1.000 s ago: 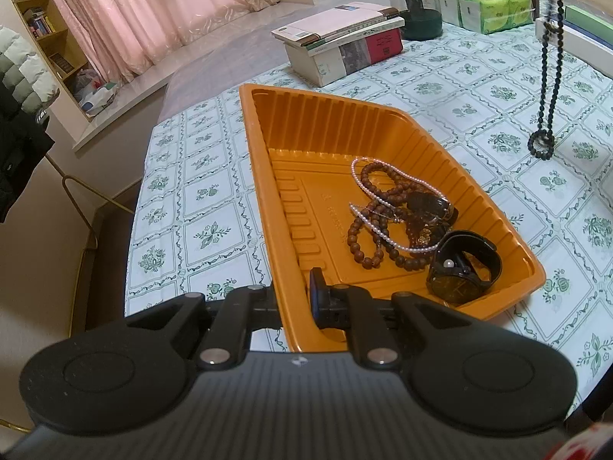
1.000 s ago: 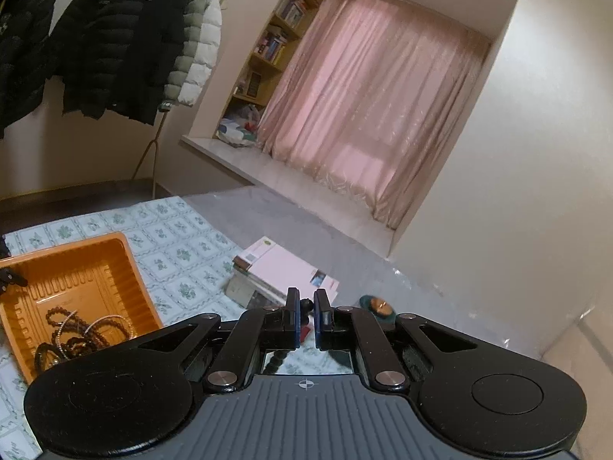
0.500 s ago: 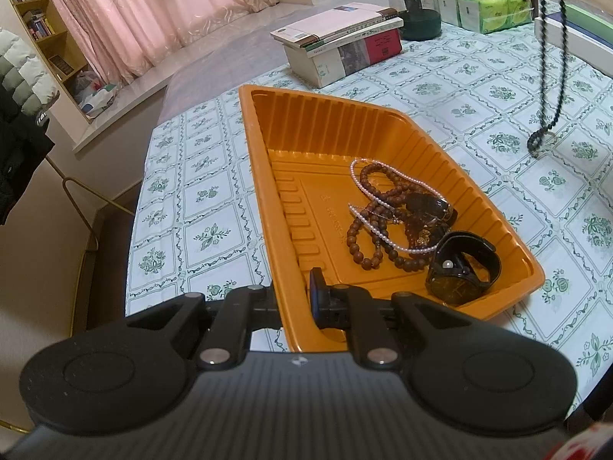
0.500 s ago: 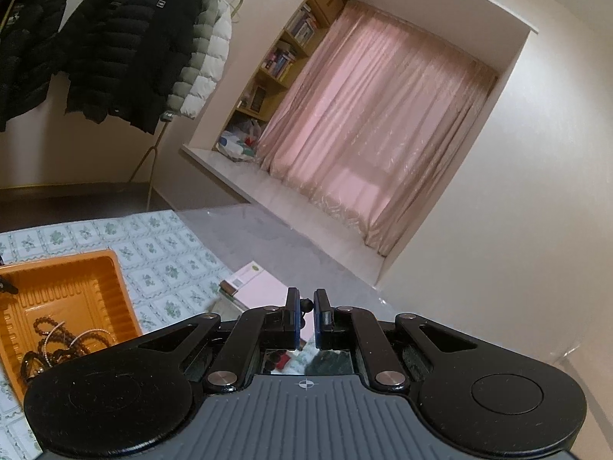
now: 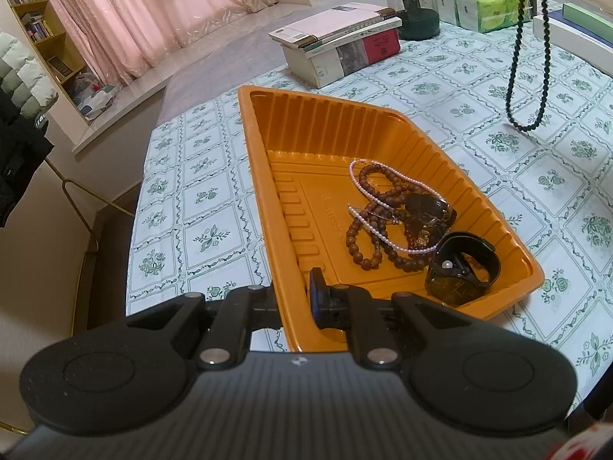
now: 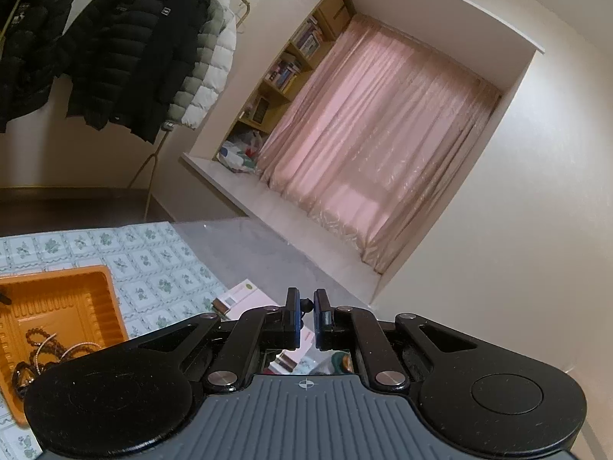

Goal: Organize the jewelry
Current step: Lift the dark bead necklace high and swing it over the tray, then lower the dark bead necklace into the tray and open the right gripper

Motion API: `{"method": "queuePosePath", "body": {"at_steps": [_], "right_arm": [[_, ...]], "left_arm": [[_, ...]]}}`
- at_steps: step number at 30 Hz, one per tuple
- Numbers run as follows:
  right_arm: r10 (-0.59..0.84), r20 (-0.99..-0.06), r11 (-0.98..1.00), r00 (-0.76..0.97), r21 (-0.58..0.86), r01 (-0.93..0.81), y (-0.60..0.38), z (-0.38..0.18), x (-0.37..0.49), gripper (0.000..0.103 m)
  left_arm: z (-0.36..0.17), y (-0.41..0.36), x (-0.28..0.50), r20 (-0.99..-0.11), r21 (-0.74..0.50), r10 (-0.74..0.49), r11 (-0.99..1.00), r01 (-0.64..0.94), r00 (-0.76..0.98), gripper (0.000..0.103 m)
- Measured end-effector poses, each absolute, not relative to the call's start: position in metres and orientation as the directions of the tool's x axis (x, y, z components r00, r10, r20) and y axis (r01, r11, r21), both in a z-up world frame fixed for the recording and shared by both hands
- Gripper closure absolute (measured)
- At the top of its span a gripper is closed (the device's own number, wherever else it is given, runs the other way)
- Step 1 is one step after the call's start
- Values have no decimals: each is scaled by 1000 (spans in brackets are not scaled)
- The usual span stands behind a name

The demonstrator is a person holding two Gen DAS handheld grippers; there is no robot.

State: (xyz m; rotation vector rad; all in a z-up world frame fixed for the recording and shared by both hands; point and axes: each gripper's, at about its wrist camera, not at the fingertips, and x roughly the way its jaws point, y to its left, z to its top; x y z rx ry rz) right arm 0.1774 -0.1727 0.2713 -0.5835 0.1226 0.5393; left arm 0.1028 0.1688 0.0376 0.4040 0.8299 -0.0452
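While the left gripper [image 5: 293,299] pinches the tray [image 5: 452,161] rim, the right gripper [image 6: 305,316], clamped on one bead, dangles the black necklace [image 5: 526,76] below its jaws, likely to slip or swing wide.

No legible text — book [image 5: 337,51] labels blurred

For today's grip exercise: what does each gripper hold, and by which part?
The left gripper clamps the near wall of the orange tray. The right gripper pinches the top of the black bead strand, which hangs free above the table.
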Motion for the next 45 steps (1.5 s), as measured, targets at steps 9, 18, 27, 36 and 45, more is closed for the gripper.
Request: {"method": "queuePosePath", "body": {"at_steps": [9, 18, 27, 36, 45], "right_arm": [[480, -236, 683, 845, -503, -529, -154, 286, 181, 97], [537, -199, 654, 820, -516, -554, -122, 305, 181, 97], [618, -189, 587, 763, -535, -608, -73, 317, 176, 96], [667, -265, 464, 696, -583, -667, -16, 291, 179, 96], [691, -314, 375, 651, -614, -694, 23, 257, 182, 96]], "left_arm": [[37, 169, 104, -727, 331, 115, 923, 198, 677, 92], [35, 169, 104, -728, 326, 110, 924, 201, 677, 92], [35, 170, 104, -727, 324, 106, 924, 203, 678, 92], [34, 172, 104, -727, 315, 98, 927, 203, 679, 92], [33, 175, 104, -727, 304, 88, 931, 204, 681, 92]]}}
